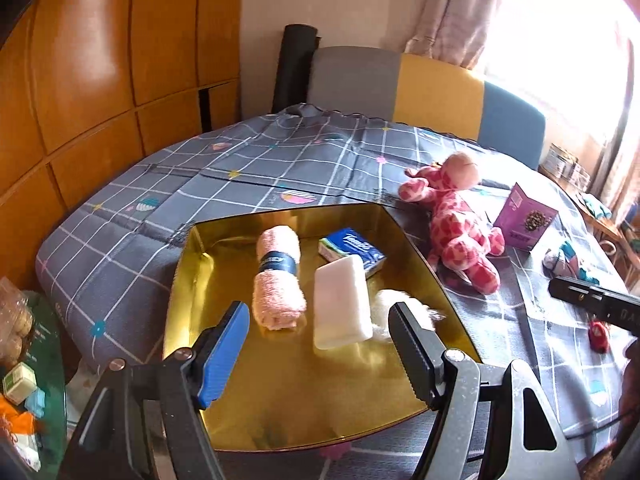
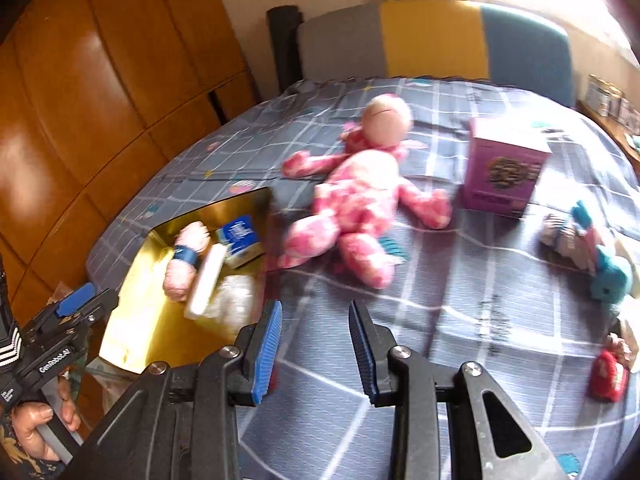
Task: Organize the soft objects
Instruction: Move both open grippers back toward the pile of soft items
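Left wrist view. The left gripper (image 1: 320,344) hangs over the near half of a gold tray (image 1: 188,280) that rests on a grey checked tablecloth (image 1: 120,216). Its jaws stand wide apart and released, with nothing between the pads. Inside the tray, a rolled pink towel (image 1: 278,280) with a dark band lies at about 11 o'clock from the gripper, close to the blue finger pad. A white sponge block (image 1: 342,306) lies at 12 o'clock, just beyond the gap between the fingers. A blue tissue pack (image 1: 352,250) sits behind the block, against its far end. A white fluffy item (image 1: 390,308) shows at 1 o'clock, partly hidden by the black finger. Outside the tray, a pink spotted plush giraffe (image 1: 460,224) lies on the cloth at 2 o'clock, with a purple box (image 1: 524,218) further right.

Right wrist view. The right gripper (image 2: 316,356) hovers over bare cloth, its jaws narrowly parted and empty. The frame is motion-blurred. The plush giraffe lies on its back at 12 o'clock, well apart from the fingertips. The purple box stands at 1 o'clock. A teal and white knitted toy (image 2: 596,256) lies at 2 o'clock, and a small red item (image 2: 608,376) at 3 o'clock. The gold tray with its contents sits at 10 o'clock, and the left gripper, held by a hand (image 2: 36,420), appears at 9 o'clock.
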